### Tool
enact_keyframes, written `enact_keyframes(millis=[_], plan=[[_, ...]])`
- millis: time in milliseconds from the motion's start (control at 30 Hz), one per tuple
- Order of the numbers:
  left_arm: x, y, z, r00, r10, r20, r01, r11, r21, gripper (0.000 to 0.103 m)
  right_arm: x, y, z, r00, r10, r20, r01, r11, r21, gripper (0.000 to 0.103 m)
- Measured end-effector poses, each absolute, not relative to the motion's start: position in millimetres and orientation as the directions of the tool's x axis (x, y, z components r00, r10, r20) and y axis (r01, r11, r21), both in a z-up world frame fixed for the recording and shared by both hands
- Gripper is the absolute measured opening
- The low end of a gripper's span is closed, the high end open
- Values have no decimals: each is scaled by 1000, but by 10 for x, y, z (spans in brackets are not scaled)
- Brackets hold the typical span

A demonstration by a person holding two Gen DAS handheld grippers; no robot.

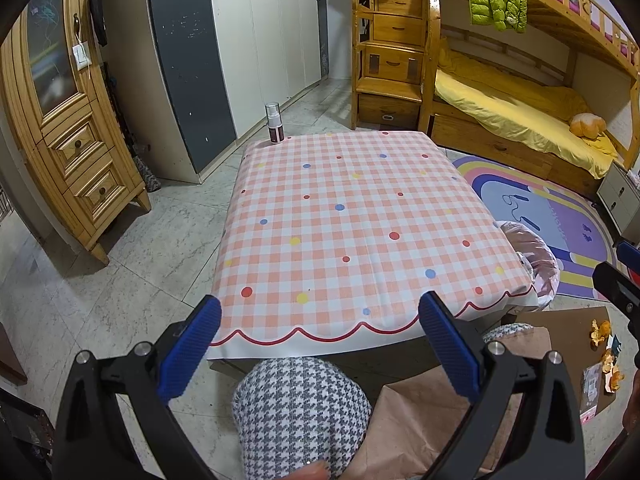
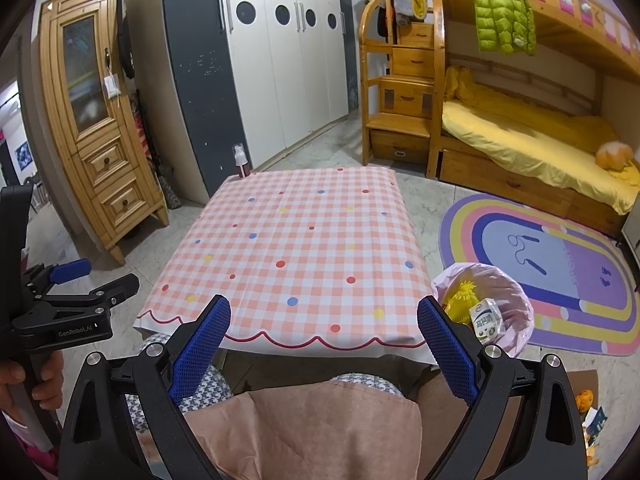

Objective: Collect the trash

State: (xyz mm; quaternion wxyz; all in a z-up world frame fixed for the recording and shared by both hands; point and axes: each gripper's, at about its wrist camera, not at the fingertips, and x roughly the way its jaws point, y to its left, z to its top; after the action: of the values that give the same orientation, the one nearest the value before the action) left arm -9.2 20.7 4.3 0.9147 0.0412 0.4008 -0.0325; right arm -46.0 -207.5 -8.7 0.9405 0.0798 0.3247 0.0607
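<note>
At six o'clock in each wrist view, the person's knees sit under the near edge of the checked-cloth surface, and both tools hang above them. The left tool is released, its blue pads spread wide with nothing between them; the right tool is likewise spread and empty.

On the surface itself only a spray bottle stands, at the far corner toward eleven o'clock. The trash lies elsewhere. At four o'clock in the left view, orange peels and a torn wrapper rest on a brown cardboard sheet on the floor, just beside the person's right side. The pink-lined bin stands against the right edge of the surface at three o'clock in the right view, and already holds a milk carton and something yellow and crinkled, whose nature I cannot tell.

My reading is that the job is partly done: the surface carries no litter, the bin has some, and the peels and wrapper remain. The next move likely falls to the right tool, which is nearer the cardboard sheet. It would need to swing down toward four o'clock, settle its pads around a peel piece, clench, and carry it to the bin. Thin peel and flat wrapper lie low, so the pads probably must come almost flush with the sheet.
</note>
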Motion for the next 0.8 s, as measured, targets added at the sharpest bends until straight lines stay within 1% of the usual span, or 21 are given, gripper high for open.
enact_keyframes(millis=[800], plan=[[-92,222,86,680,-28,-733,91,995,46,96,-477,-2078,-78,785,170,-596,-72,980,185,93]])
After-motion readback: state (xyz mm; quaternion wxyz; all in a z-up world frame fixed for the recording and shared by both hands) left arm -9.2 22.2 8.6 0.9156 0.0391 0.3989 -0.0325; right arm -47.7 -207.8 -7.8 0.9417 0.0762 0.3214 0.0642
